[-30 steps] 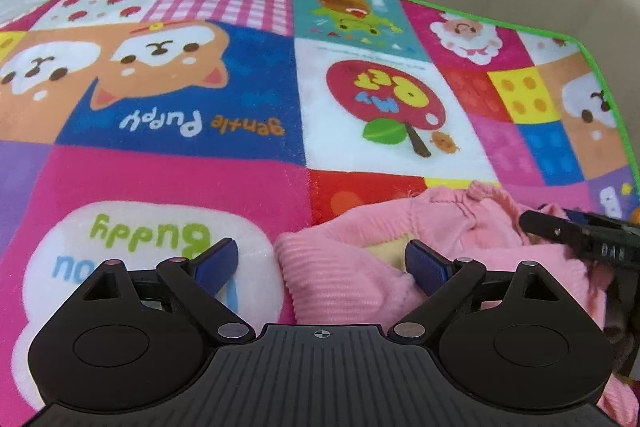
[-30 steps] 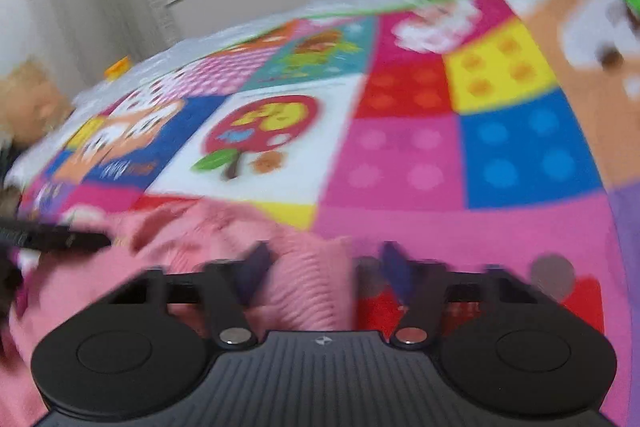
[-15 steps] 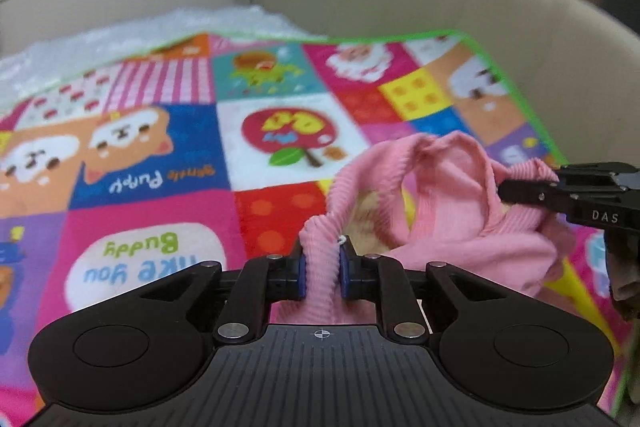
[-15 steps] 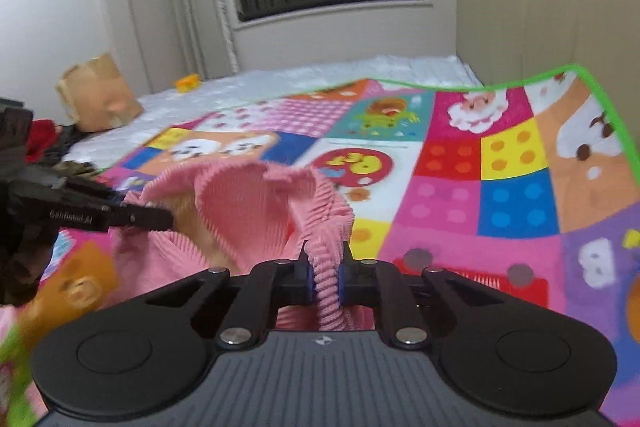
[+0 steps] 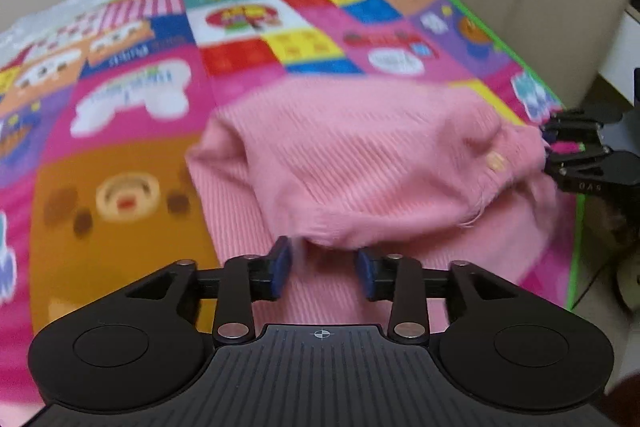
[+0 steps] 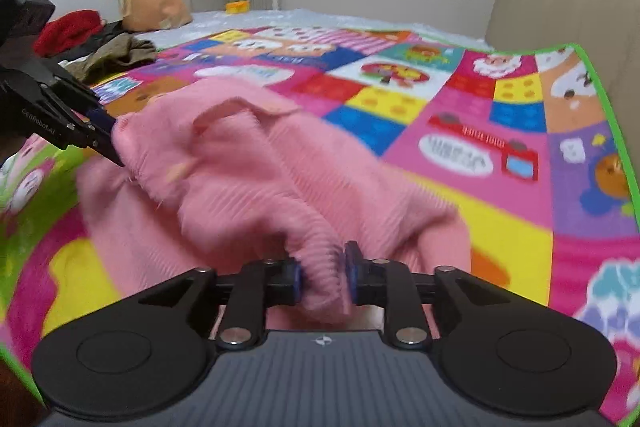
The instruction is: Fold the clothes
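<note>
Now the pink ribbed garment [image 5: 360, 163] is seen lying in a rumpled heap on the patchwork play mat [image 5: 120, 187], with an upper layer doubled back over a lower one and its near edge hanging loose just ahead of the left gripper [image 5: 322, 273]. That claw is parted, its blue pads [image 5: 280, 267] standing apart with only the flat lower layer of cloth showing between them; nothing is pinched there.

On the other side, a thick ribbed hem of the same garment [image 6: 256, 171] is bunched between the pads of the right gripper [image 6: 322, 277]. The pads are set fairly wide, yet the fold fills the gap, so the cloth is judged to be held, though perhaps loosely.

A soft, light, floppy knit is what is being dealt with. No shape will be kept where it is unsupported: any lifted part can be expected to sag and drag the layers beneath. Slipping is made less likely by the ribbing, but stretching is a risk if one corner alone is pulled. The frayed near edge [image 5: 472, 219] looks thin and is best avoided.

Hold is best taken at the thick ribbed hems or cuffs, at two well-separated points along one edge, so that the cloth is kept taut between the claws. Whether a fold is being laid down or opened out cannot be settled from this pose.
</note>
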### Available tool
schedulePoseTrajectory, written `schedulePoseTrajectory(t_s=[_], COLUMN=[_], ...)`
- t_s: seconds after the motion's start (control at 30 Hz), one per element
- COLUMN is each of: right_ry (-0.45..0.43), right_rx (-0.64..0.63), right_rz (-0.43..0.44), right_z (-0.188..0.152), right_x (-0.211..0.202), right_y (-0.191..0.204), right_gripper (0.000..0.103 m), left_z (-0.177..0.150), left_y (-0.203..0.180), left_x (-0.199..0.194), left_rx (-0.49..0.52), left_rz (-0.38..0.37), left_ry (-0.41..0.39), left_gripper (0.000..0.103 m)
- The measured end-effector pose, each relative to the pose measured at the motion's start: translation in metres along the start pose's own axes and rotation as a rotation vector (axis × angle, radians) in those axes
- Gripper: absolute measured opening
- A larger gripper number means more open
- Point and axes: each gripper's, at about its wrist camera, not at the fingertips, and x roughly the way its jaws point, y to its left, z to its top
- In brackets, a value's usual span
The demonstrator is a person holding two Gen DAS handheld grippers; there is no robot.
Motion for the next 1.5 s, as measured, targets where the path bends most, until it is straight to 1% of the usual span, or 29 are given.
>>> schedulePoseTrajectory(t_s=[0.03,0.07,0.1,0.13,0.17,0.23,0.33,0.4,0.47,0.5,0.53,0.57,0.6,0.63,0.7,0.73,0.8,0.83,0.93,0.97,1.0,1.03,1.1,1.2,1.27,1.33,1.37,1.43,1.5], right_ry=[-0.004,-0.011,-0.022,-0.034,-0.047,-0.071,-0.108,-0.103,-0.089,-0.093,-0.098,-0.099,-0.100,-0.115,-0.161,-0.184,-0.219,-0.211,-0.125,-0.094,-0.075,-0.077,-0.100,-0.132,-0.157,-0.188,-0.205,-0.221,-0.195], right_rx=[0.016,0.038,0.086,0.153,0.221,0.355,0.557,0.614,0.609,0.582,0.555,0.520,0.480,0.448,0.433,0.433,0.434,0.434,0.429,0.420,0.411,0.408,0.415,0.456,0.449,0.403,0.372,0.333,0.369], right_rz=[0.011,0.020,0.029,0.043,0.057,0.085,0.127,0.110,0.084,0.087,0.090,0.101,0.110,0.100,0.069,0.054,0.023,0.008,-0.035,-0.043,-0.049,-0.056,-0.066,-0.086,-0.122,-0.181,-0.221,-0.295,-0.324], right_z=[-0.004,-0.006,-0.007,-0.007,-0.008,-0.009,-0.010,-0.012,-0.013,-0.012,-0.011,-0.008,-0.001,0.007,0.022,0.029,0.040,0.039,0.019,0.008,-0.004,-0.013,-0.026,-0.032,-0.035,-0.039,-0.042,-0.050,-0.061], right_x=[-0.008,-0.015,-0.018,-0.017,-0.016,-0.013,-0.010,0.007,0.026,0.032,0.037,0.041,0.043,0.042,0.032,0.027,0.017,0.015,0.022,0.026,0.030,0.030,0.026,0.013,0.001,-0.012,-0.019,-0.029,-0.030], right_y=[-0.002,-0.006,-0.011,-0.018,-0.024,-0.037,-0.056,-0.057,-0.051,-0.045,-0.039,-0.033,-0.030,-0.029,-0.040,-0.047,-0.062,-0.068,-0.071,-0.067,-0.062,-0.057,-0.051,-0.049,-0.045,-0.040,-0.036,-0.031,-0.036], right_gripper=[0.040,0.052,0.057,0.066,0.071,0.075,0.075,0.075,0.075,0.074,0.061,0.047,0.034,0.021,0.017,0.017,0.017,0.017,0.019,0.025,0.027,0.031,0.034,0.039,0.051,0.058,0.060,0.060,0.060], left_z=[-0.003,-0.002,0.000,0.004,0.009,0.019,0.032,0.036,0.039,0.041,0.043,0.045,0.047,0.049,0.053,0.054,0.058,0.059,0.053,0.050,0.047,0.043,0.038,0.034,0.033,0.031,0.031,0.029,0.028], left_y=[0.002,0.005,0.008,0.011,0.015,0.021,0.022,0.020,0.018,0.017,0.015,0.014,0.013,0.012,0.010,0.009,-0.001,-0.006,-0.022,-0.026,-0.029,-0.032,-0.034,-0.035,-0.036,-0.038,-0.039,-0.043,-0.051], left_x=[-0.006,-0.012,-0.019,-0.025,-0.030,-0.036,-0.020,-0.008,0.004,0.010,0.016,0.022,0.028,0.033,0.045,0.051,0.049,0.048,0.053,0.055,0.057,0.059,0.059,0.052,0.046,0.036,0.031,0.023,0.020], left_rx=[-0.002,-0.018,-0.035,-0.064,-0.095,-0.156,-0.209,-0.218,-0.227,-0.231,-0.235,-0.240,-0.244,-0.248,-0.257,-0.261,-0.229,-0.212,-0.131,-0.113,-0.094,-0.076,-0.053,-0.050,-0.056,-0.076,-0.086,-0.118,-0.136], left_rz=[-0.010,-0.027,-0.045,-0.054,-0.063,-0.068,-0.047,-0.052,-0.057,-0.059,-0.062,-0.064,-0.067,-0.069,-0.074,-0.077,-0.073,-0.071,0.011,0.030,0.050,0.070,0.097,0.126,0.142,0.144,0.145,0.109,0.074], left_ry=[-0.005,-0.021,-0.039,-0.065,-0.093,-0.140,-0.141,-0.134,-0.127,-0.123,-0.119,-0.116,-0.112,-0.108,-0.101,-0.097,-0.111,-0.119,-0.096,-0.085,-0.075,-0.064,-0.057,-0.064,-0.081,-0.123,-0.144,-0.193,-0.224], left_gripper=[0.063,0.072,0.079,0.082,0.086,0.092,0.093,0.092,0.090,0.085,0.079,0.068,0.062,0.060,0.053,0.052,0.053,0.053,0.055,0.058,0.059,0.060,0.063,0.068,0.070,0.073,0.076,0.078,0.079])
